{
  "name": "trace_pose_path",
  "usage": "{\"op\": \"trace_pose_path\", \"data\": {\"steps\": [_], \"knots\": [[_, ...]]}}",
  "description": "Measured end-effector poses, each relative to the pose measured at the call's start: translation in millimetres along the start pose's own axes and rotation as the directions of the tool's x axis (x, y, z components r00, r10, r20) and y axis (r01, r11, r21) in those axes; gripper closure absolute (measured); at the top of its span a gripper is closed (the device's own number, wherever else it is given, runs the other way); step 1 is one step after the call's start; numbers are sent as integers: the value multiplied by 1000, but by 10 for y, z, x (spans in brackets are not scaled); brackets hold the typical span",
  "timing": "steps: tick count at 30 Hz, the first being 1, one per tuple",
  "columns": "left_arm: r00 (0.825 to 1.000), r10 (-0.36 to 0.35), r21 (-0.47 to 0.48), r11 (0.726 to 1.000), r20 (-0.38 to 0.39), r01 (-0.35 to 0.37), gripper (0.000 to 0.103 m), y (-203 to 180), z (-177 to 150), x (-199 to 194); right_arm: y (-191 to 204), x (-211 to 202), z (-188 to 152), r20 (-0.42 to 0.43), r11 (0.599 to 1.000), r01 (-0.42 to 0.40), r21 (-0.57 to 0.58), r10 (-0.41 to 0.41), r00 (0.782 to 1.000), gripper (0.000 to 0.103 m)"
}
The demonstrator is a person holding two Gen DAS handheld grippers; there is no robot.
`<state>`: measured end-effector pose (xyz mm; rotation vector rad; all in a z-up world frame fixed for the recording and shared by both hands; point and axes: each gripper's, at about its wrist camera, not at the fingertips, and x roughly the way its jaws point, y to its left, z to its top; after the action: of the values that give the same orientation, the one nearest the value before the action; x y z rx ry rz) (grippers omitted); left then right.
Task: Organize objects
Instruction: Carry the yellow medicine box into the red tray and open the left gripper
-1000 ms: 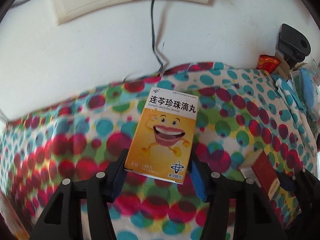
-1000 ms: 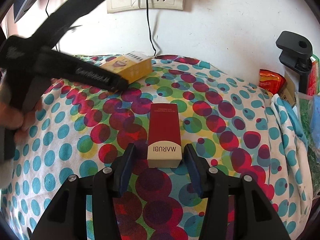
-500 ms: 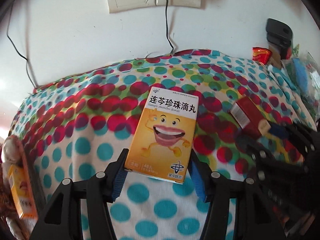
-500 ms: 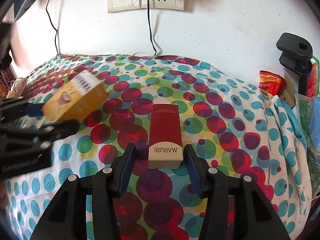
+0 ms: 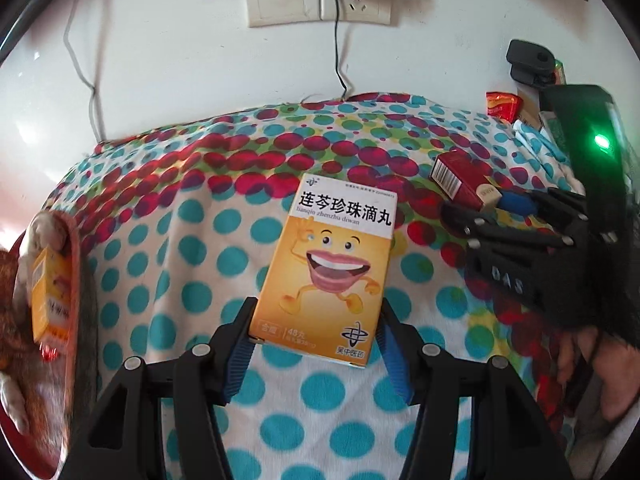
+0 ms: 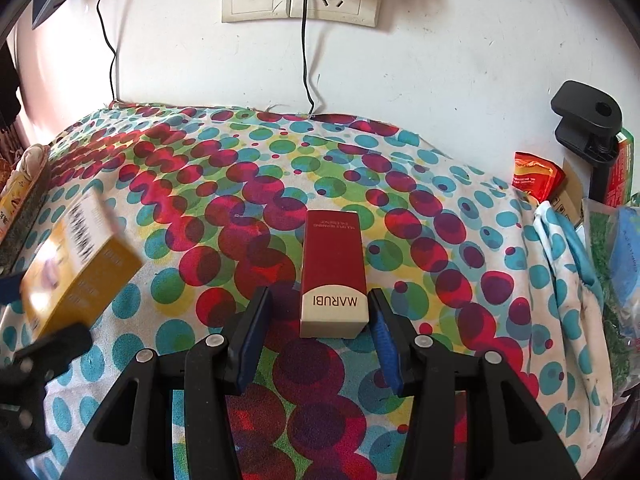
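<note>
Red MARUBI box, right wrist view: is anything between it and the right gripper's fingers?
Nothing visible. The red MARUBI box lies on the dotted cloth with its near end already between the right gripper pads, only small gaps of cloth showing either side.

Yellow-orange box (image 5: 328,276) with a grinning cartoon; dark red box (image 6: 334,268); cloth (image 6: 240,184) dotted teal, red, green, maybe yellow.

Open dotted cloth (image 6: 248,184) lies ahead of me at frame centre; a black clamp (image 6: 588,120) and packets (image 6: 536,176) crowd the right edge.
</note>
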<state>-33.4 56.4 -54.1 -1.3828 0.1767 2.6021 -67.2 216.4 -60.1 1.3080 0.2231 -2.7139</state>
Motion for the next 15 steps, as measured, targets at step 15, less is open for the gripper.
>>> {"op": "trace_pose_path", "data": {"steps": [15], "knots": [[996,45,-119,992,78,-36,45,539,-413,-697,54,-36,-4,6,999,30,-24,-30,1000,57]]}}
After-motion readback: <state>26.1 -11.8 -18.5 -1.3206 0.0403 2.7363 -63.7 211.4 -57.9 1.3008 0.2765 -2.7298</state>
